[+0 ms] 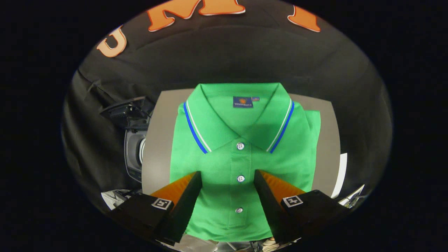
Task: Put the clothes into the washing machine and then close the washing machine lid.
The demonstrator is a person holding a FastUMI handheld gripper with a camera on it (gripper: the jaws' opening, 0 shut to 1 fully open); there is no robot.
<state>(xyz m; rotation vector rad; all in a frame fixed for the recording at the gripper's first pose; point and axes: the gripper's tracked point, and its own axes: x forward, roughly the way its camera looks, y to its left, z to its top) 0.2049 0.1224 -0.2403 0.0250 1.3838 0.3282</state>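
Gripper spread wide above folded green shirt, seemingly not touching

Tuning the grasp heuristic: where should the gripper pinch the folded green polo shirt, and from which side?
Pinch the folded green polo shirt at its button placket, near the middle button, coming straight down from above. It lies flat on the grey table, offering no raised edge, and the open gripper already straddles that strip, so closing should bunch the fabric.

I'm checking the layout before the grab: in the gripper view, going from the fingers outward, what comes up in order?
Open black gripper with orange-backed fingers → lower white button of the folded green polo shirt → middle button between the fingertips → top button → blue-and-white-edged collar → grey tabletop far edge.
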